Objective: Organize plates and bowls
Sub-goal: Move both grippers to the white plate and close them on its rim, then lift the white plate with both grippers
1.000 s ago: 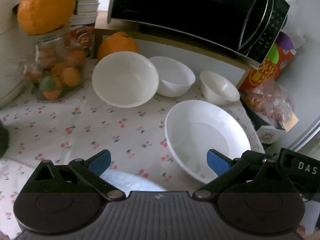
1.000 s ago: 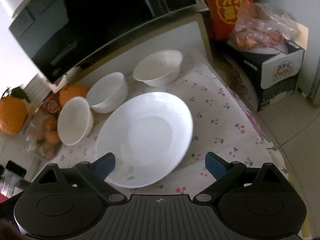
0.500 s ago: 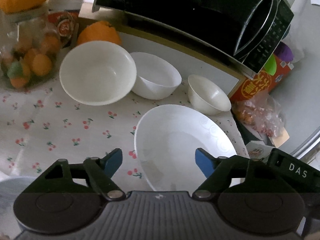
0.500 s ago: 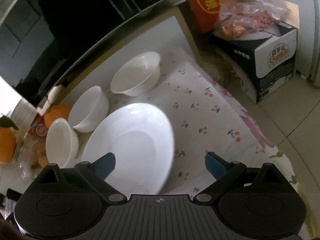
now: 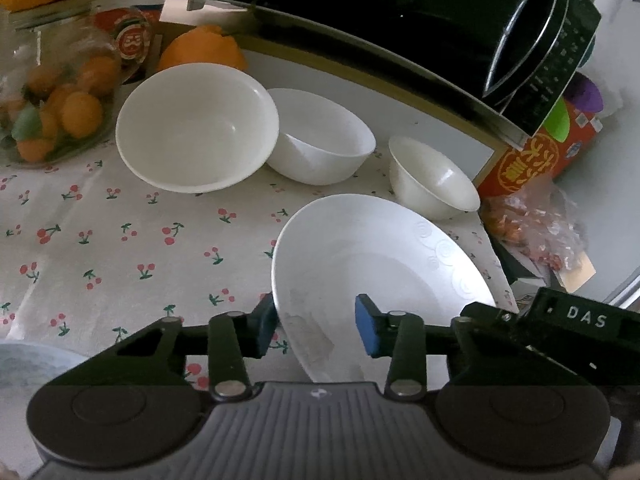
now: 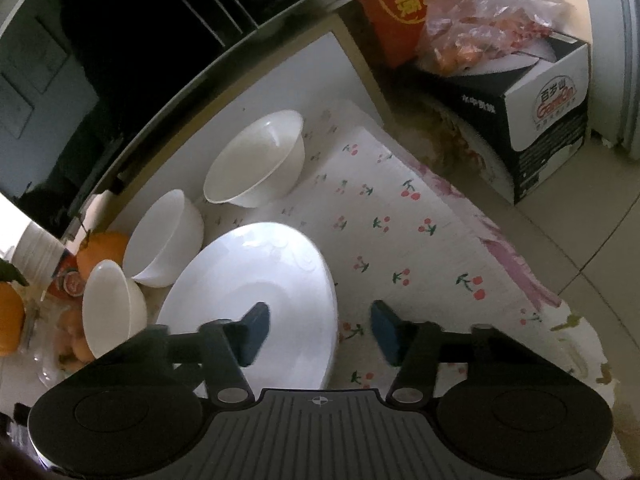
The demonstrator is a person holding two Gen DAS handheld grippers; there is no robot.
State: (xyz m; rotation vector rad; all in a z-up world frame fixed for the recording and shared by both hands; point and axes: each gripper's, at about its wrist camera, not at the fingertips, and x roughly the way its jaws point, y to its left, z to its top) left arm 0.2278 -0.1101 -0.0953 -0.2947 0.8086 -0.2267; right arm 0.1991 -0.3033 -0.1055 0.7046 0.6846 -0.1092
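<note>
A wide white plate [image 5: 376, 276] lies on the cherry-print cloth; it also shows in the right wrist view [image 6: 256, 304]. Three white bowls stand behind it: a large one [image 5: 196, 128], a middle one [image 5: 320, 140] and a small one [image 5: 432, 176]. My left gripper [image 5: 316, 326] is open, its blue pads astride the plate's left near rim. My right gripper [image 6: 320, 330] is open, astride the plate's right rim, one pad over the plate, one over the cloth. The right gripper's body [image 5: 560, 332] shows in the left wrist view.
A black microwave [image 5: 400, 12] stands on a shelf behind the bowls. A jar of small oranges [image 5: 52, 96] and an orange [image 5: 200, 50] are at the back left. A red box [image 5: 532, 160] and a carton [image 6: 532, 120] sit past the table's right edge [image 6: 512, 256].
Both grippers have narrowed from wide open to part open and moved in on the plate's near rim, one on each side. The plate and bowls have not moved.
</note>
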